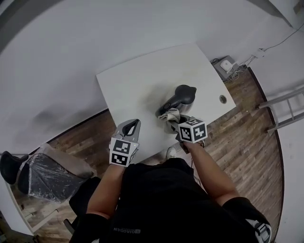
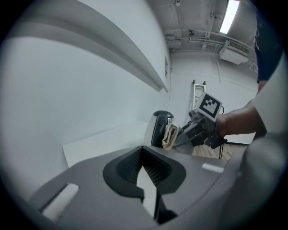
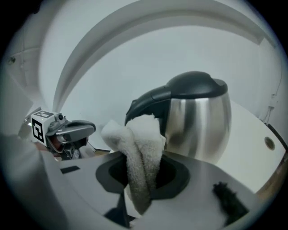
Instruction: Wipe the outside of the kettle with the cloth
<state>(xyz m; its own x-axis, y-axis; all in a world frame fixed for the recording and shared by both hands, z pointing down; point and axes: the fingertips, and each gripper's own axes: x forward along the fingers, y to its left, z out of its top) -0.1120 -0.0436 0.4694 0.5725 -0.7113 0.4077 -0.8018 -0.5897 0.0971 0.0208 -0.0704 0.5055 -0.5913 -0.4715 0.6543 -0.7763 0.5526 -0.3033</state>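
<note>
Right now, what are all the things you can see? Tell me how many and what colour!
table: 1, white, in the middle, against the wall
kettle: 1, silver with a black lid and handle, on the table
cloth: 1, white, close by the kettle's handle
hole: 1, grey, in the table's right corner
chair: 1, black, wrapped in plastic, on the floor at the left
ladder: 1, grey, far right
box: 1, grey, on the floor behind the table
floor: 1, brown wood, around the table
light: 1, white, on the ceiling
left gripper: 1, grey, over the table's near edge, jaws together, empty
right gripper: 1, grey, shut on the cloth
shirt: 1, black, at the bottom
</note>
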